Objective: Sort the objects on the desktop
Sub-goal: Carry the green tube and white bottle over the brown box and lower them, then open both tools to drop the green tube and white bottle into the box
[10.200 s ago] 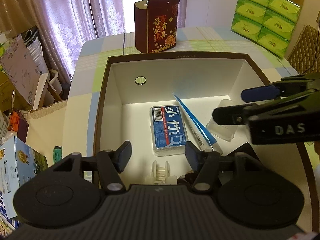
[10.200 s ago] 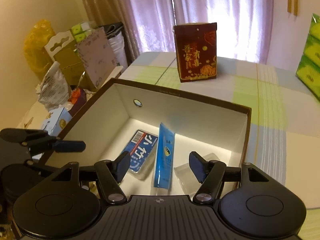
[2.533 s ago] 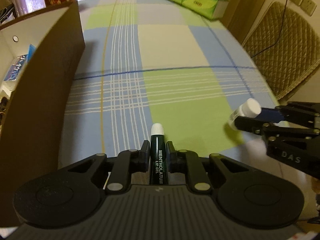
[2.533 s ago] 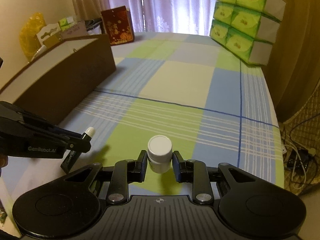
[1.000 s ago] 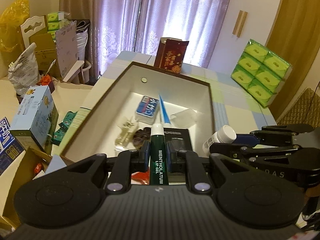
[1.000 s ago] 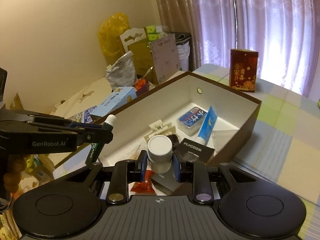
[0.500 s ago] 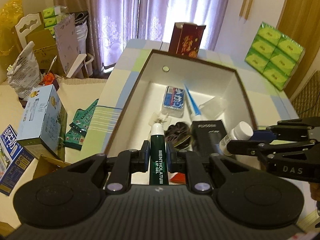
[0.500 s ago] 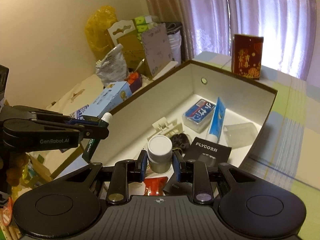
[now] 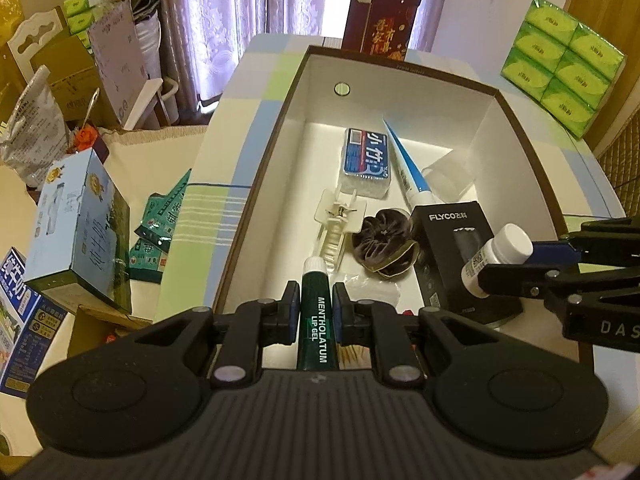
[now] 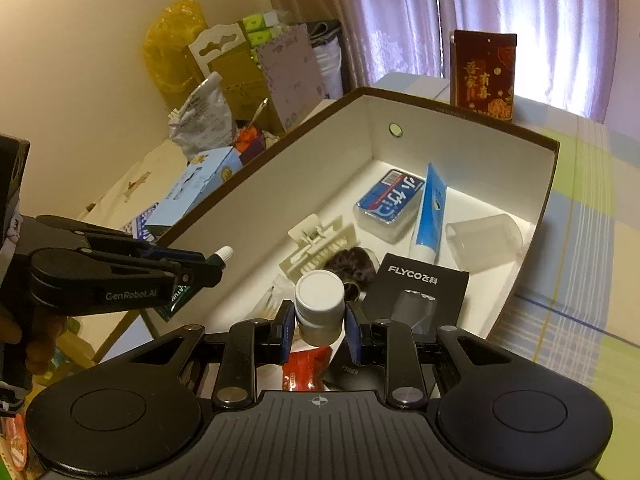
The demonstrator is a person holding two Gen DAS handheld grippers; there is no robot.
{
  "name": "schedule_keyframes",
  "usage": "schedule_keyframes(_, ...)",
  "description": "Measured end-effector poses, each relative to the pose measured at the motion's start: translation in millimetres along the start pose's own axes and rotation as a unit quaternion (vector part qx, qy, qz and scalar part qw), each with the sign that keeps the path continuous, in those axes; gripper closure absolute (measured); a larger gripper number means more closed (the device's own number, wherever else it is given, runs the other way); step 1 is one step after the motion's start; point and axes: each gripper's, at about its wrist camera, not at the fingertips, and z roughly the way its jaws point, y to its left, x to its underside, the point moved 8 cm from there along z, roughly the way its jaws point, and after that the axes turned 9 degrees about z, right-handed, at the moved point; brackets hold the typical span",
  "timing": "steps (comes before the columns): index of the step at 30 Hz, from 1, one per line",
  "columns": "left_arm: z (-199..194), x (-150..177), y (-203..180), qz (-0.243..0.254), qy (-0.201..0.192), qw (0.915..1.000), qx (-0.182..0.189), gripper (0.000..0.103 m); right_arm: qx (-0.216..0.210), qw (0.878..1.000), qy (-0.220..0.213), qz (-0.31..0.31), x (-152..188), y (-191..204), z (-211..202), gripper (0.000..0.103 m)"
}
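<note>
My left gripper [image 9: 316, 308] is shut on a dark green lip gel tube [image 9: 318, 320] with a white cap, held over the near end of the brown box [image 9: 260, 184]. My right gripper [image 10: 319, 330] is shut on a small white pill bottle [image 10: 320, 306], also above the box's near end. In the left wrist view that bottle [image 9: 496, 254] hangs over the black FLYCO box [image 9: 452, 248]. The right wrist view shows the left gripper [image 10: 208, 268] with the tube's cap [image 10: 225, 253] at the box's left wall.
Inside the box lie a blue floss case [image 9: 366, 158], a blue tube [image 9: 408, 168], a clear cup [image 9: 448, 178], a white hair clip [image 9: 338, 220] and a dark scrunchie [image 9: 384, 240]. A red gift box [image 9: 378, 26] stands behind. Green tissue packs [image 9: 560, 64] sit far right. Cartons [image 9: 76, 220] crowd the floor left.
Both grippers have moved closer over the brown box and lower, each keeping its object. The box contents now fill more of both views.
</note>
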Motion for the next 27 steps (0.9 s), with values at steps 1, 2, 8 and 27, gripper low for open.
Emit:
schedule_keyframes(1, 2, -1, -1, 0.001, 0.002, 1.0, 0.002, 0.09, 0.0, 1.0, 0.001, 0.001, -1, -1, 1, 0.079)
schedule_keyframes(2, 3, -1, -1, 0.001, 0.001, 1.0, 0.002, 0.09, 0.001, 1.0, 0.002, 0.002, -1, -1, 3, 0.079)
schedule_keyframes(8, 6, -8, 0, 0.006, -0.001, 1.0, 0.004, 0.09, -0.001, 1.0, 0.01, 0.004, -2, 0, 11, 0.079)
schedule_keyframes(27, -4, -19, 6, -0.002, -0.017, 0.9998, 0.008, 0.082, 0.007, 1.0, -0.013, 0.004, -11, 1, 23, 0.048)
